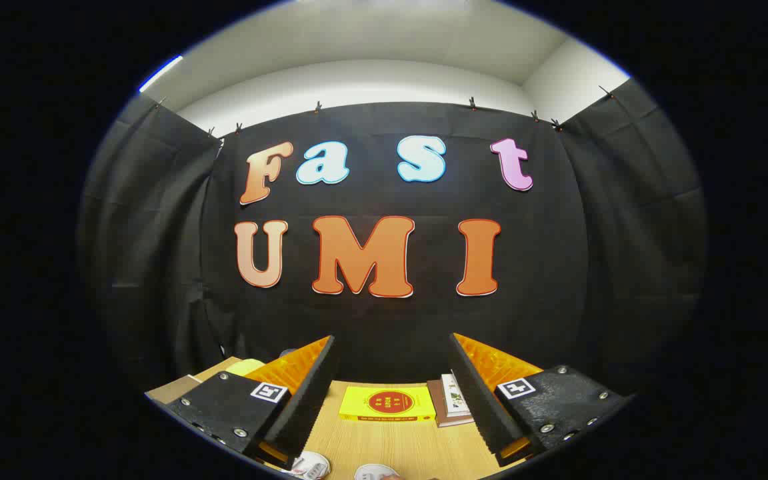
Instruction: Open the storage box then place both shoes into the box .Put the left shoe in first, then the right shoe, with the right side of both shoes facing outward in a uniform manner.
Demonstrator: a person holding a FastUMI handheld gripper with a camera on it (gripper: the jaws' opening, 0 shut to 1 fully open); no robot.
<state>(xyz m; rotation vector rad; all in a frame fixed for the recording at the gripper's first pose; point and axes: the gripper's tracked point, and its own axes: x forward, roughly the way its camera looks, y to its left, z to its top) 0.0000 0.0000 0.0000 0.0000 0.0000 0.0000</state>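
Observation:
My gripper (pixel 394 353) is held high above a wooden table (pixel 391 443), open, with nothing between its two orange-and-black fingers (pixel 311 383). Below the fingers, at the near edge of the table, the tips of two white shoes show: one (pixel 309 465) under the left finger and one (pixel 376 473) a little to its right. Most of each shoe is hidden. The storage box cannot be made out.
A yellow book with a red circle (pixel 389 404) lies on the table beyond the fingers. A brown-edged book (pixel 449 400) sits to its right, partly behind the right finger. A pale yellow-green object (pixel 245 366) lies by the left finger.

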